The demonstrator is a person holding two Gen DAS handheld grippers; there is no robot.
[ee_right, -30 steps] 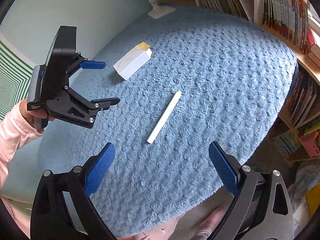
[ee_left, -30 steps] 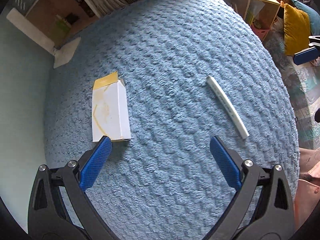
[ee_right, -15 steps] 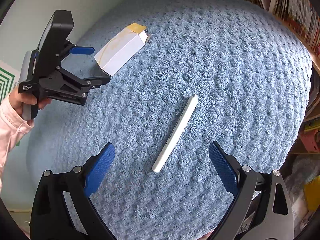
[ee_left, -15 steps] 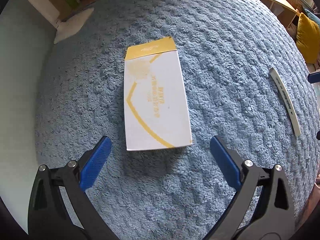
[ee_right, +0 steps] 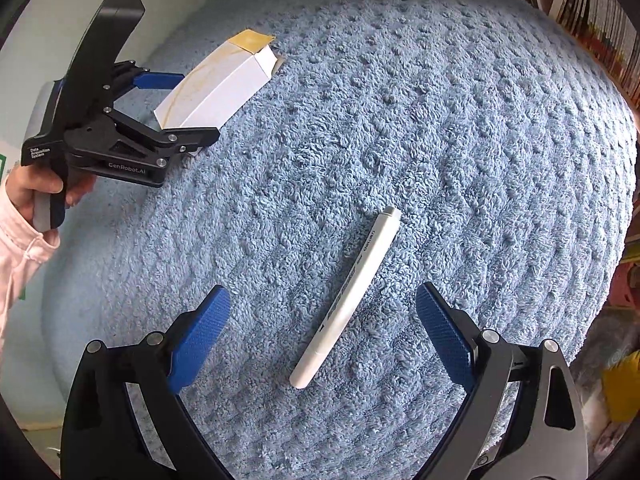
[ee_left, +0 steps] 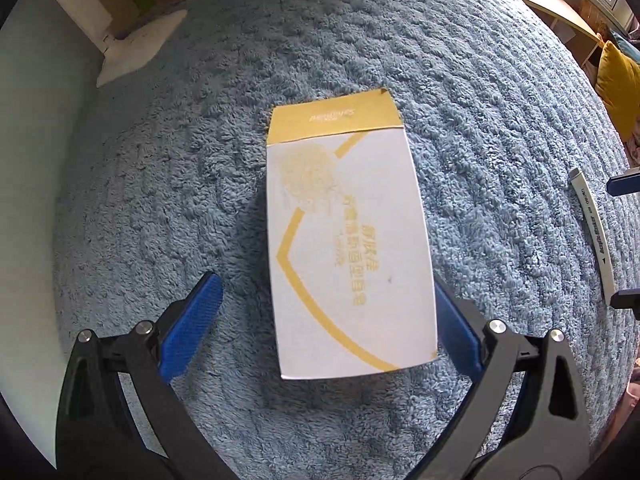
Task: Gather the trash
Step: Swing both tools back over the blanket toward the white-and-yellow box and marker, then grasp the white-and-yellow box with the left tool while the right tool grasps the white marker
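Note:
A flat white carton with yellow print and a yellow flap lies on the blue fluffy rug. My left gripper is open, its blue fingers on either side of the carton's near end, low over the rug. The right wrist view shows the same carton between the left gripper's spread fingers. A white marker pen lies slantwise on the rug. My right gripper is open around the pen's near half. The pen also shows at the left view's right edge.
A pale wall borders the rug on the left, with a white flat piece at the far corner. Bookshelves line the right side. A yellow cushion lies beyond the rug. A hand in a pink sleeve holds the left gripper.
Both grippers have moved forward and down. The carton now sits between the left fingers, and the pen lies between the right fingers. Both stay open.

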